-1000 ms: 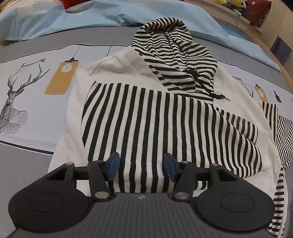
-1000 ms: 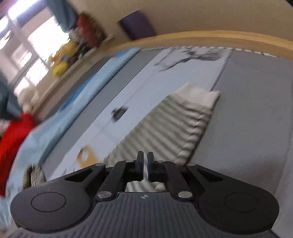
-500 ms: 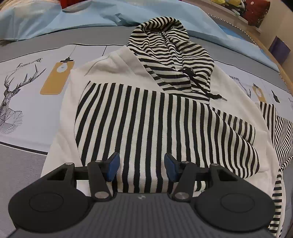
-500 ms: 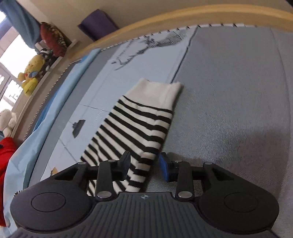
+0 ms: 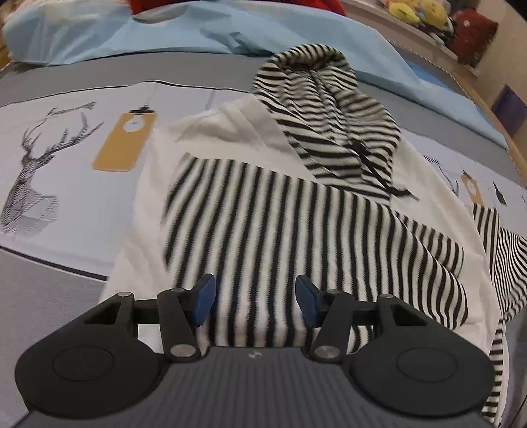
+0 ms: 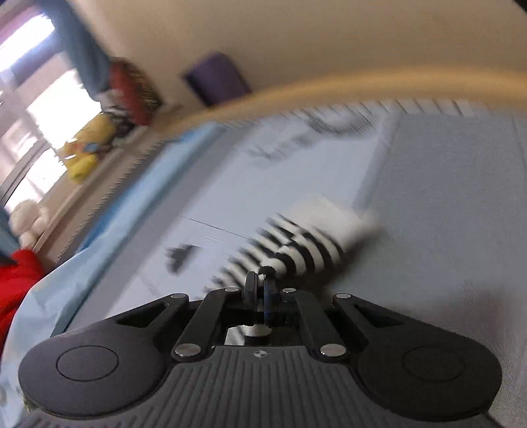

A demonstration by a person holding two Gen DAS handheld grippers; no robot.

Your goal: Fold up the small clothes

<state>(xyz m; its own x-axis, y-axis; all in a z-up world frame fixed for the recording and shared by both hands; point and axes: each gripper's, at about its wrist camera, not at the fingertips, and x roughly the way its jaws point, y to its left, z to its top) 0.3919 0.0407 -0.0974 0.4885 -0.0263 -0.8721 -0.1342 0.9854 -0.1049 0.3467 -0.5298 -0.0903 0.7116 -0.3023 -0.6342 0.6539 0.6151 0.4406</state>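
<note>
Grey and pale-blue bedding with a printed stag [image 5: 31, 184] and amber tags covers the bed [image 5: 49, 296] where a striped hoodie [image 5: 270, 210] lies front up, its hood [image 5: 326, 108] toward a light-blue quilt [image 5: 204, 29] at the far side; one striped sleeve is folded across the chest, its cuff end near the left gripper [image 5: 255, 304], whose blue pads [image 5: 204, 303] stand apart above the cloth, touching nothing; compared with a second ago that gripper holds the same spread and much the same place over the lower chest, though the garment now sits a little further right in its view and the picture is softly blurred.

On the right side, the other sleeve [image 6: 296, 253] stretches out over the grey sheet, white cuff [image 6: 332, 217] farthest from the camera; the right gripper [image 6: 260, 289] is clamped on a pinch of this sleeve's edge, a nub of white knit showing between the pressed pads; half a second ago its jaws stood apart astride the flat sleeve, and they have just been closing, so the cloth that lay smooth is now bunched and lifted at the grip; the view is streaked with motion blur.

Beyond the bed, a wooden rail [image 6: 296, 89], a purple box [image 6: 217, 77], a yellow plush toy [image 6: 87, 148] and a bright window [image 6: 29, 108] line the wall.
</note>
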